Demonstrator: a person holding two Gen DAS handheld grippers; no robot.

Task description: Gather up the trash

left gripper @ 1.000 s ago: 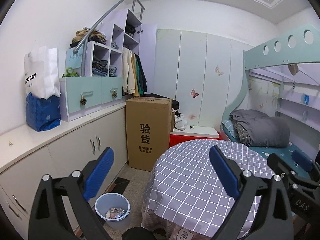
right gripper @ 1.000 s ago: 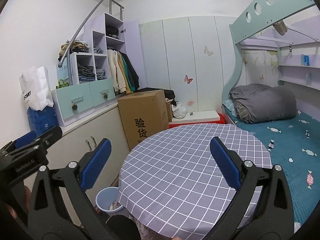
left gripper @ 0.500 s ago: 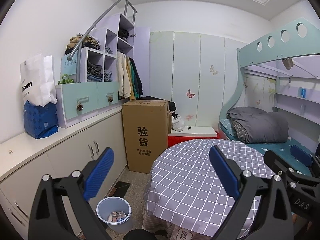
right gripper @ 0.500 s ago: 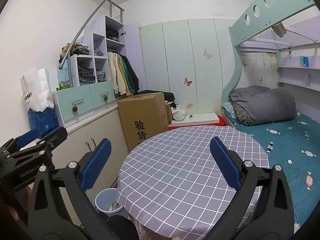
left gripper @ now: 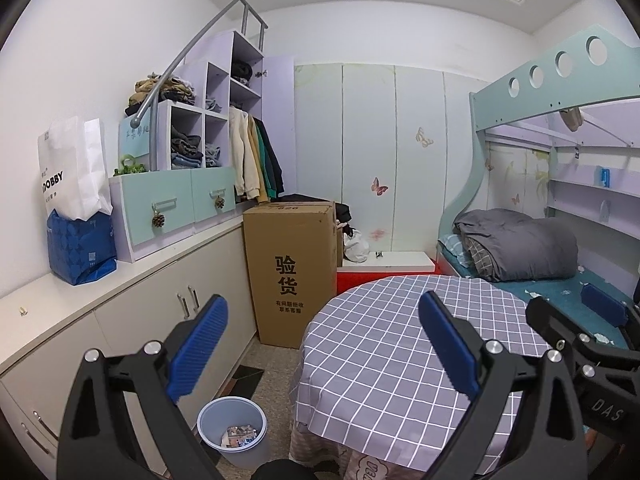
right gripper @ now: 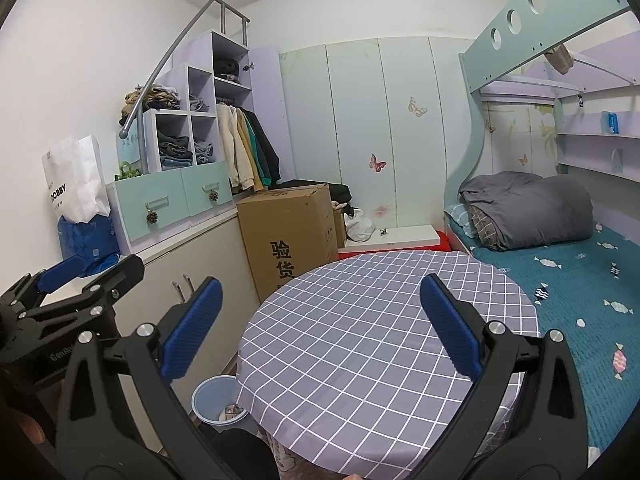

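Grippers, two, both standing wide apart and carrying nothing: left gripper (left gripper: 322, 344) hovering over the near edge of the round table (left gripper: 384, 344), right gripper (right gripper: 316, 330) hanging above the same checked cloth, neither touching it. Waste bin (left gripper: 234, 428), pale blue, sitting on the floor between the table and the low cabinet (left gripper: 132, 320), showing a few scraps of printed paper or wrappers inside. Trash outside the bin: none showing on the tabletop or on the visible strip of floor; a small pale speck is lying on the cabinet top (left gripper: 23, 311), too small to identify. Cardboard box (left gripper: 290, 272) standing upright beyond the bin, beside the table. Step in hand, by judgement: searching the room for something to pick up, or finishing. Next move is calling for locating a loose piece, lowering one gripper around it, then carrying it down to the bin.
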